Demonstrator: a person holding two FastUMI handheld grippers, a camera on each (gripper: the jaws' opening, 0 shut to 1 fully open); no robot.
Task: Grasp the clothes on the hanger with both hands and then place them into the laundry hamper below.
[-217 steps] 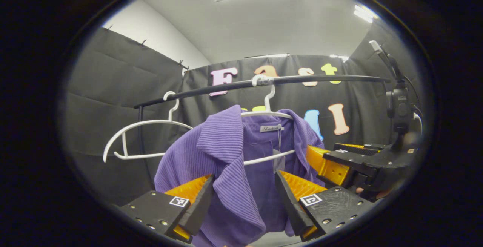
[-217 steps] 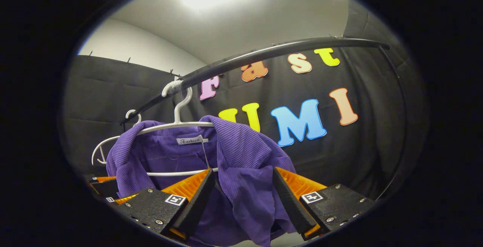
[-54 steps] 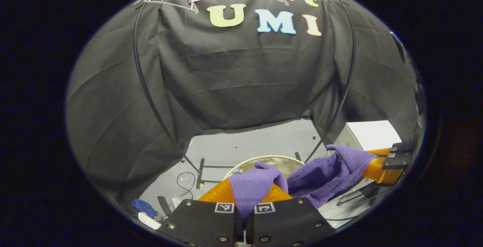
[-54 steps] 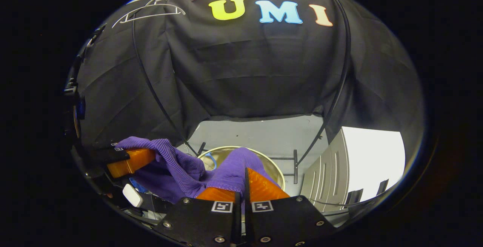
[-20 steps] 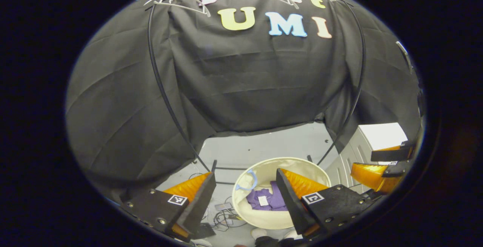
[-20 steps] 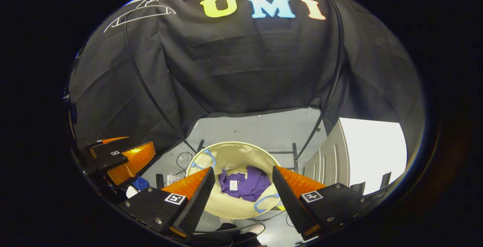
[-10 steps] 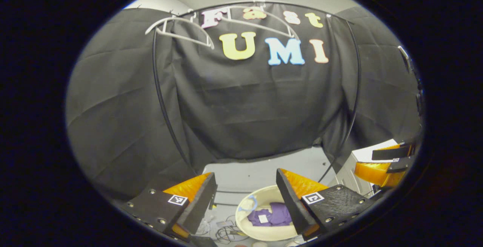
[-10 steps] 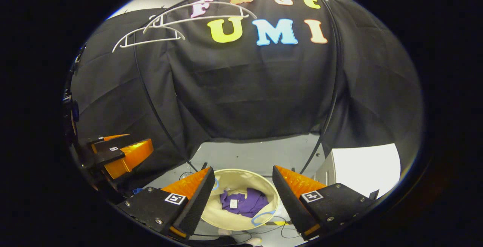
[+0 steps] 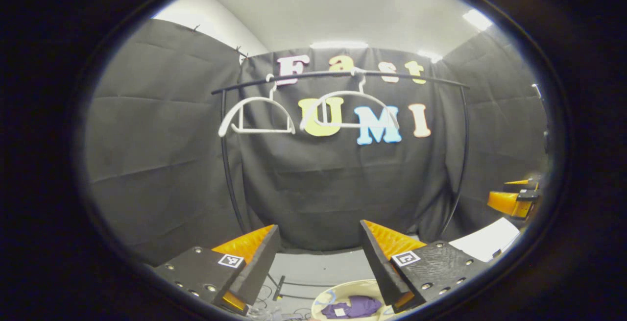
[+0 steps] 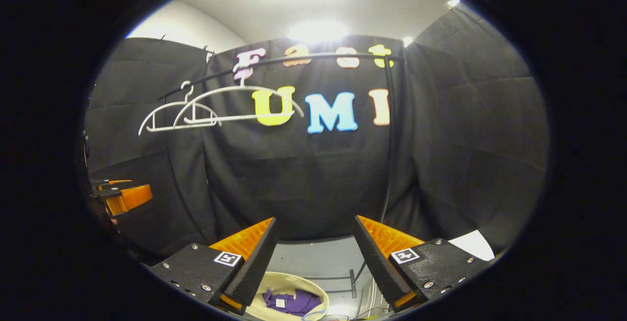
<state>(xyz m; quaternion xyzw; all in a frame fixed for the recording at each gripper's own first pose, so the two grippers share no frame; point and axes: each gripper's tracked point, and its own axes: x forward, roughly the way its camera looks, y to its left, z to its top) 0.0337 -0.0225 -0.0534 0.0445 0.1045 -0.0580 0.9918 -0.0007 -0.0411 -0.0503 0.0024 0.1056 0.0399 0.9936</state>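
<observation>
Down in the round cream fabric laundry hamper (image 10: 289,284) lies the purple ribbed top (image 10: 291,302); two white plastic hangers (image 9: 257,115) hang bare. Left gripper (image 9: 318,257) and right gripper (image 10: 313,250) jaws released, holding nothing. Task looks done.

Laundry hamper (image 9: 343,292) below the fingers: rim cut by the lower edge. Purple garment (image 10: 293,302) inside: partly behind left finger (image 10: 250,267), folds too small to read.

clothes (image 10: 286,302) in laundry hamper (image 10: 313,289) on floor, two hangers (image 9: 257,117) on rail (image 9: 338,74) above
</observation>
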